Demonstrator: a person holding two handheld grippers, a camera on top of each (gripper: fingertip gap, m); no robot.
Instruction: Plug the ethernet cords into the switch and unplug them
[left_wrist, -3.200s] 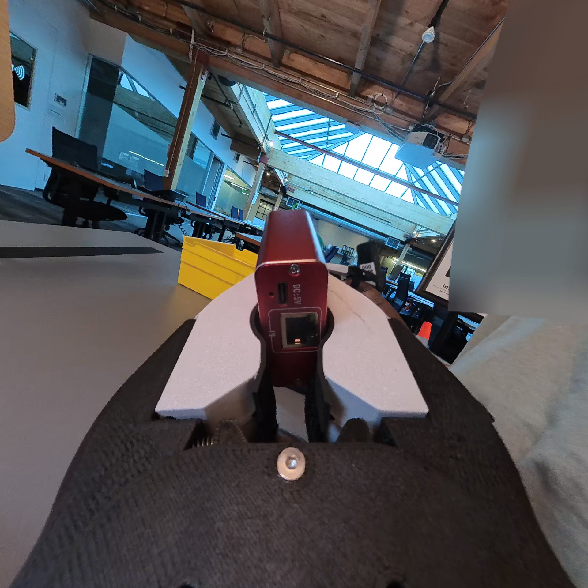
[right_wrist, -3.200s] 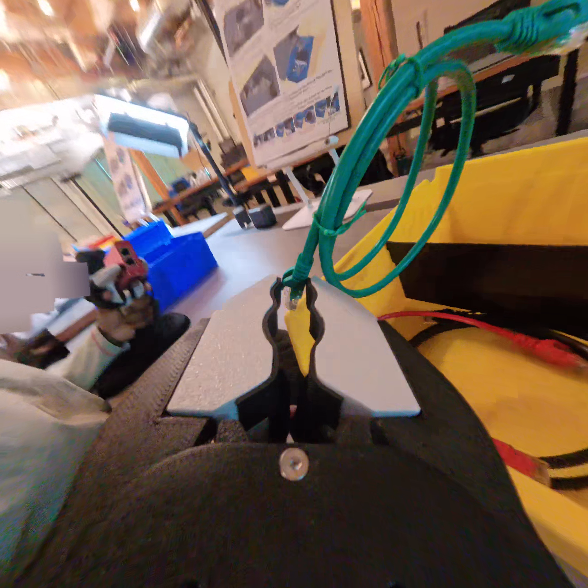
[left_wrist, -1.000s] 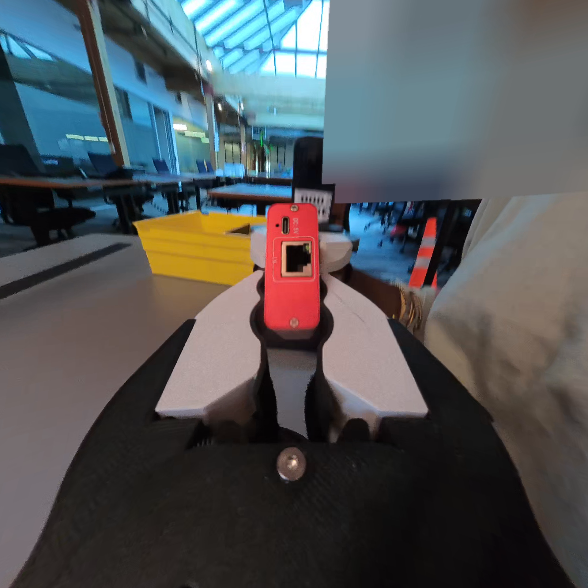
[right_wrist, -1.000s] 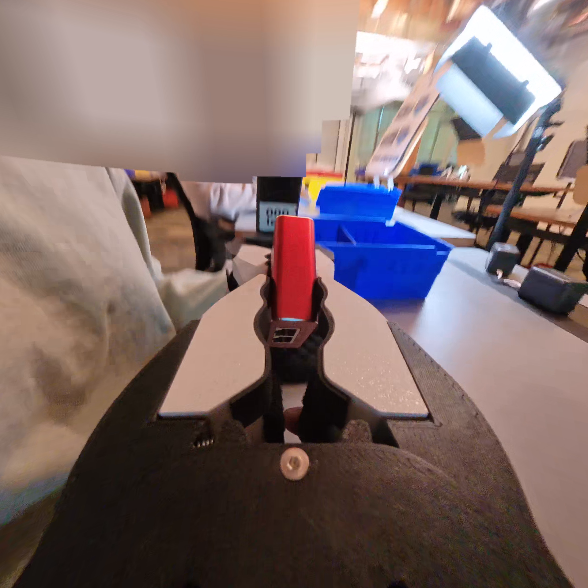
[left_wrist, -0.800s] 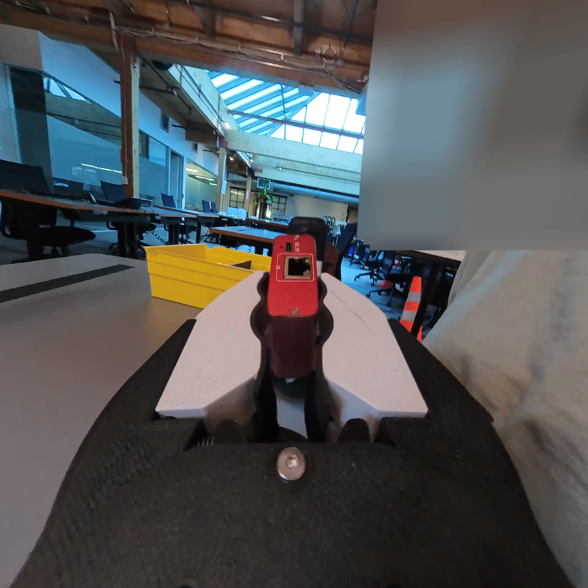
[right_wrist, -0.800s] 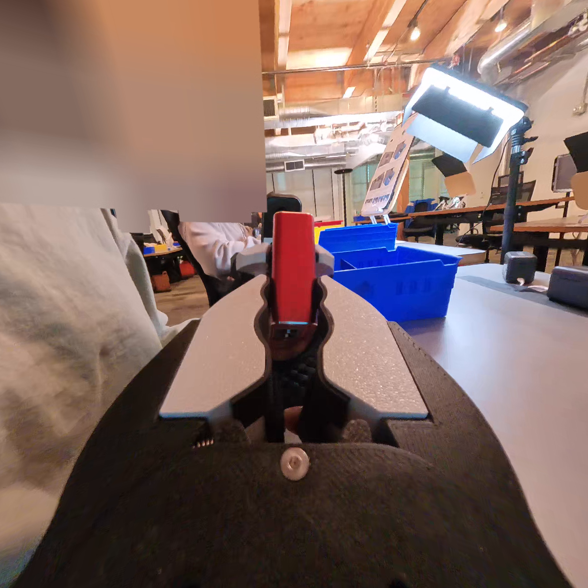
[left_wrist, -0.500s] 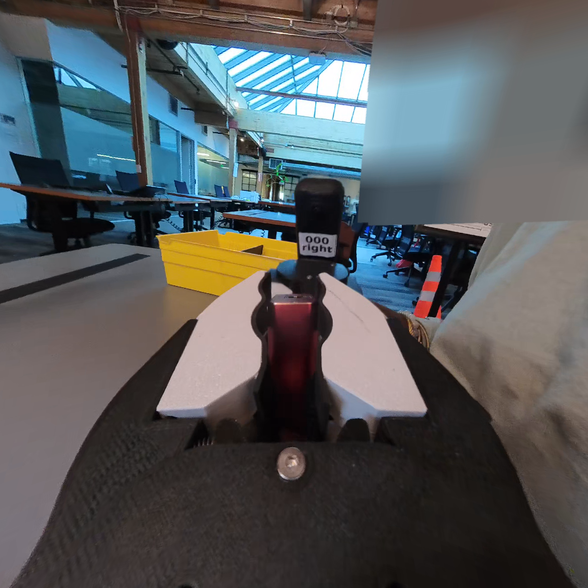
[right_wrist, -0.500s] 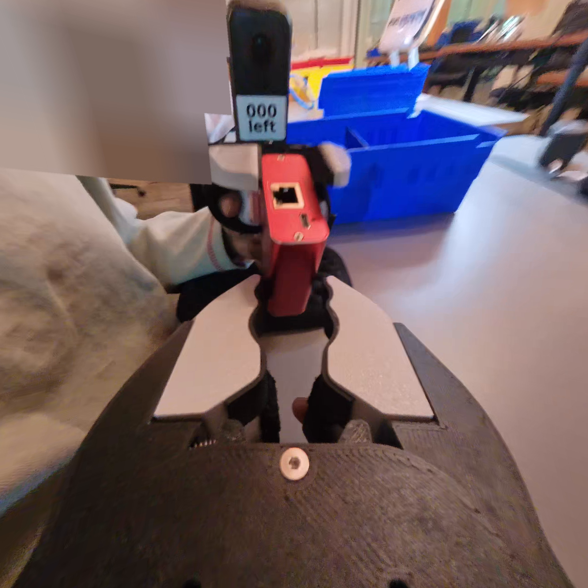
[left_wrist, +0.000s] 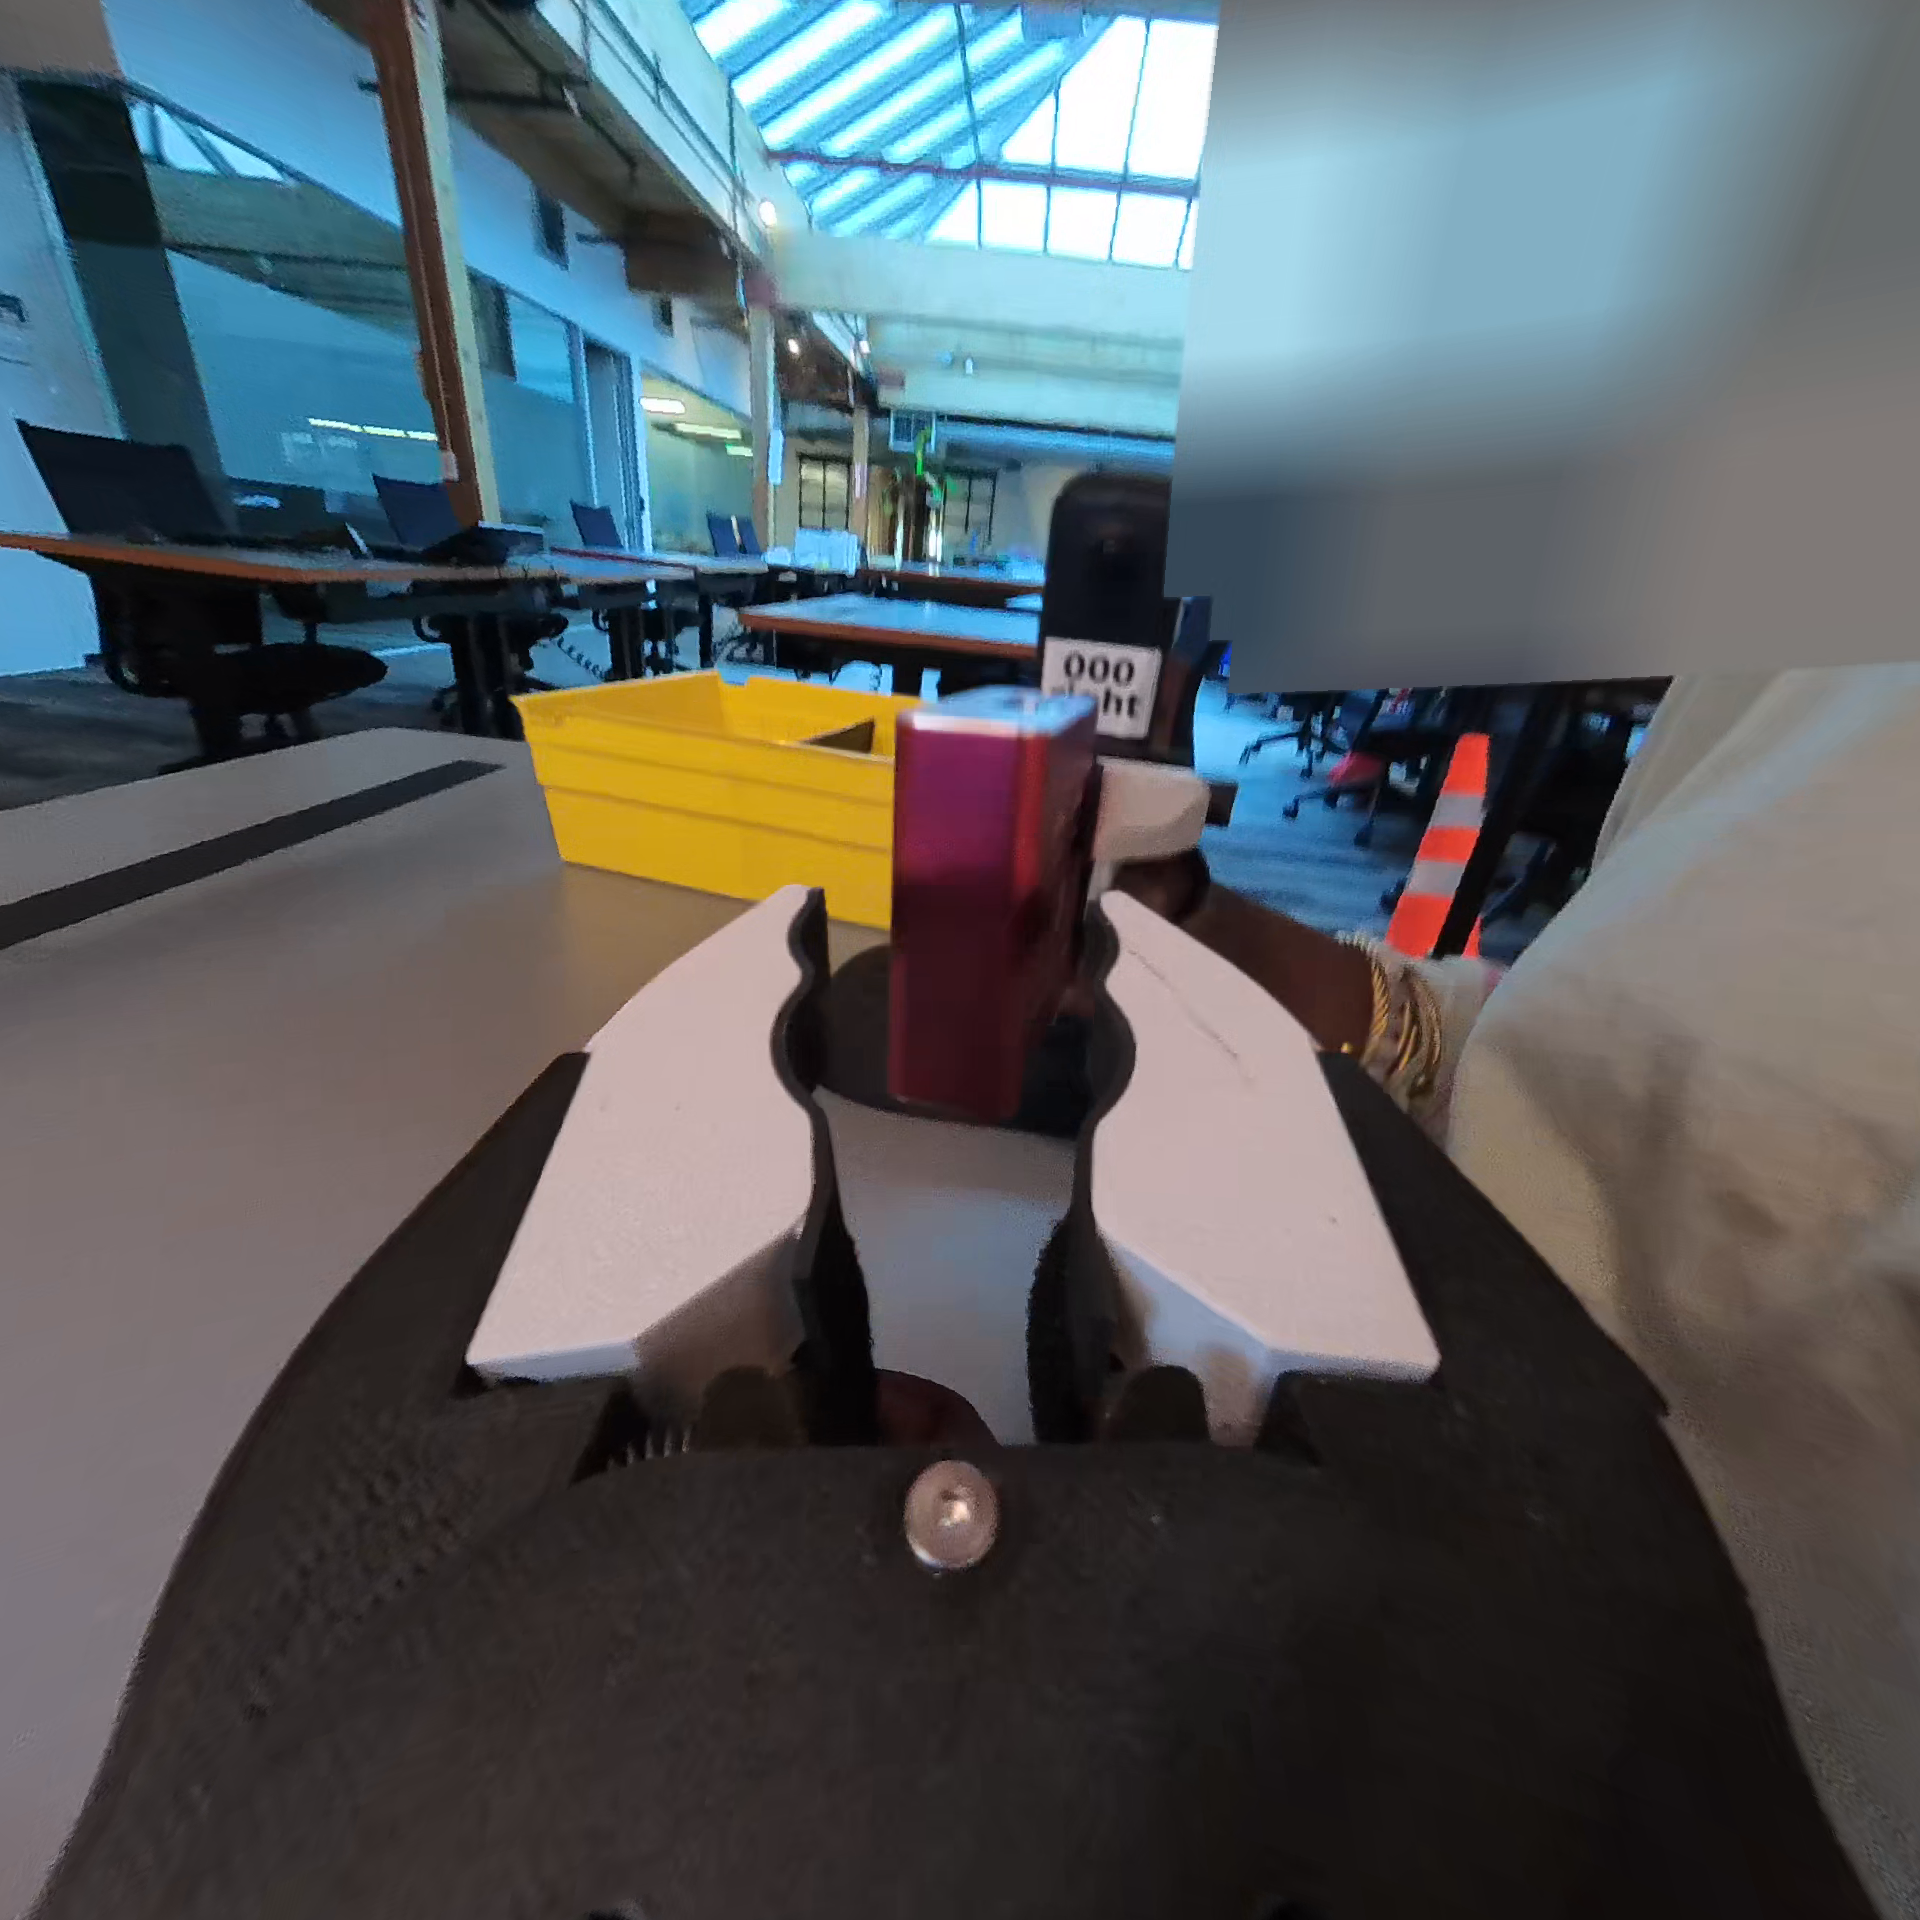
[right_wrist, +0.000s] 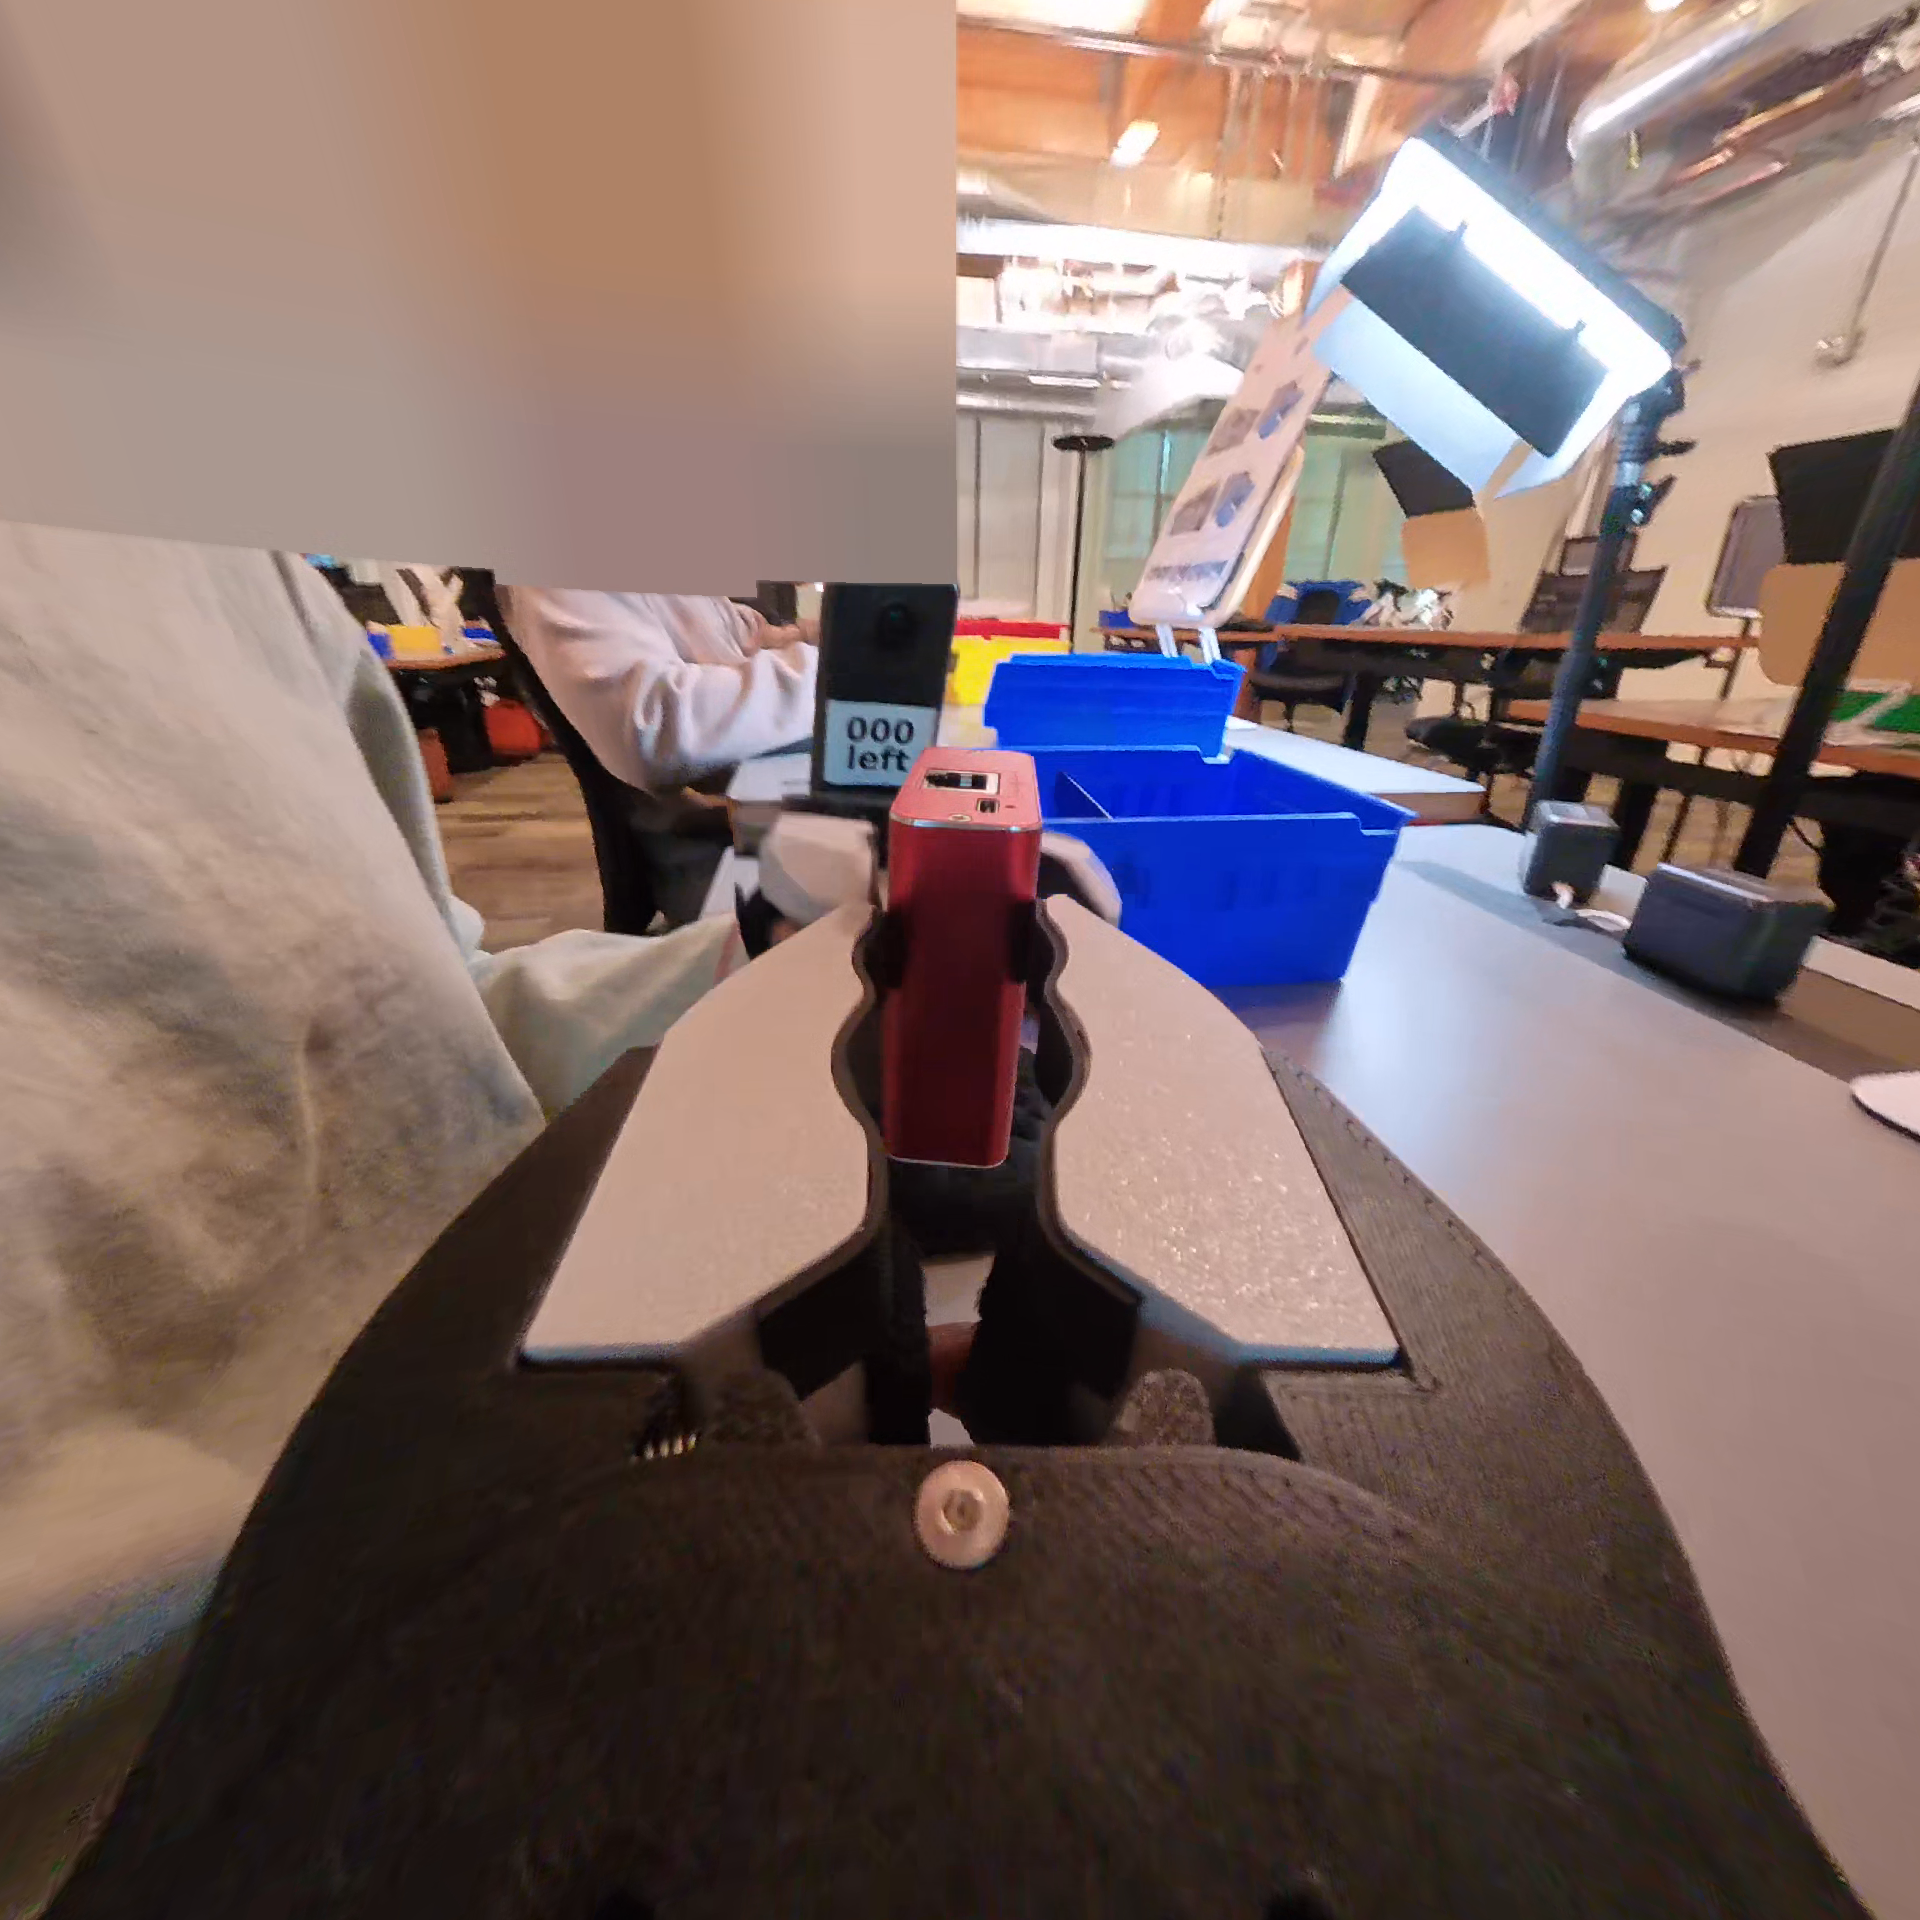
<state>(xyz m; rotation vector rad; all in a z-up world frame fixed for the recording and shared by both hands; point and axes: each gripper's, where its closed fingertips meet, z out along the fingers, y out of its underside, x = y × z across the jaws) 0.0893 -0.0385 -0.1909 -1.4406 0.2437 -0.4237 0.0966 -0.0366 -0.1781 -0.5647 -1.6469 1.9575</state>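
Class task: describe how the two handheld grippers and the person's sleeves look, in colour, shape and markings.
Each gripper, left gripper and right gripper, has a textured black body, a central silver screw and two pale grey wedge fingers with wavy black-lined inner edges. Each carries a black camera with a white label. The sleeve is pale grey-green fabric.

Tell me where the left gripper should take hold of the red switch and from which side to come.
Grip the red switch low on its two long flat sides, below where the right gripper already clamps it. The left gripper stands open around that lower end, so probably just close there. The box stands upright with its port end on top; staying low keeps it free for a cord.
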